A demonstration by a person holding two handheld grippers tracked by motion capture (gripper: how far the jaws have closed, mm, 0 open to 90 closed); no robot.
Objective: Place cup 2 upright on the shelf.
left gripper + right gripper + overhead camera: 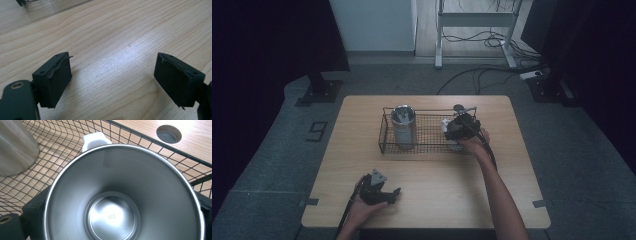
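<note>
A black wire basket [430,109] stands on the wooden table. In its left part stands a tall steel cup [403,126], which the right gripper view has at upper left [15,147]. My right gripper [460,127] is over the basket's right part, shut on a second steel cup [120,195] with a white handle [95,140]; its jaws press on either side of the cup, and I look down into its empty inside. My left gripper [392,194] rests near the table's front edge, open, with bare wood between its pads [53,77].
A round hole [169,133] in the tabletop lies just beyond the basket's far rim. Table legs and cables lie on the floor behind the table. Bare wood stretches between the basket and the left gripper.
</note>
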